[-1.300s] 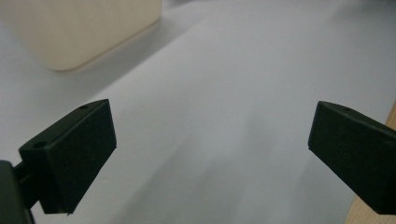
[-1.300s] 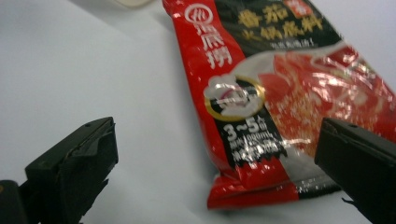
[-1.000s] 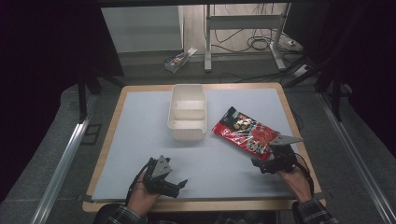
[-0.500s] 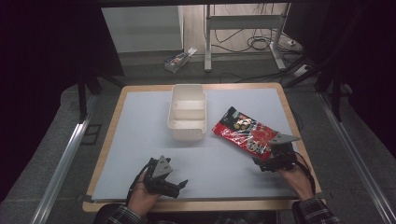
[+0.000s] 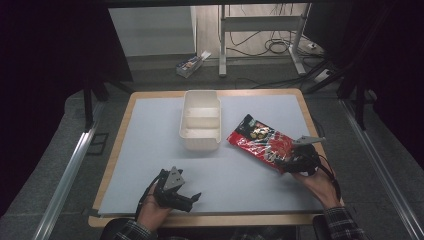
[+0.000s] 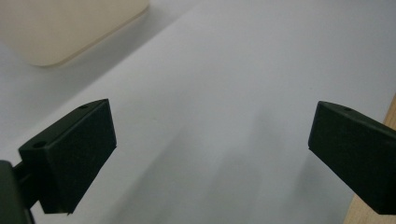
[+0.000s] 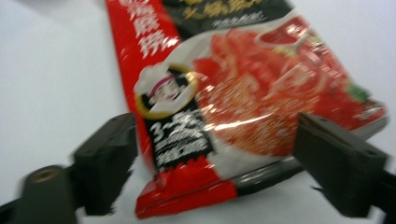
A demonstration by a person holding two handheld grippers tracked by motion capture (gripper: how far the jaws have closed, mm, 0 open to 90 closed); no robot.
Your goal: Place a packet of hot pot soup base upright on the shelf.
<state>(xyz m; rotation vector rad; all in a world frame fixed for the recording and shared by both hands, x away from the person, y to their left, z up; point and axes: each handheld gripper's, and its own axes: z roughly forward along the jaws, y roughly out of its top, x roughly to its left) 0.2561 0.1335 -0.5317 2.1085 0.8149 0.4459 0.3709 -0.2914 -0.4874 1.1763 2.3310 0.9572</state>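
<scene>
- High view: I see the red sauce packet (image 5: 262,142) lying flat, right of the white divided tray (image 5: 201,121).
- My right gripper (image 7: 215,163) is spread around the packet's near end.
- My left gripper (image 6: 210,144) is spread over bare mat.

At twelve o'clock, beyond the table (image 5: 250,92), we see a small box (image 5: 192,63) on the floor. Cables (image 5: 280,46) coil at one o'clock.

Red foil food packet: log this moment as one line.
red foil food packet flat on table | right gripper open, fingers straddling its near end | left gripper open, idle | cream plastic bin empty
</scene>
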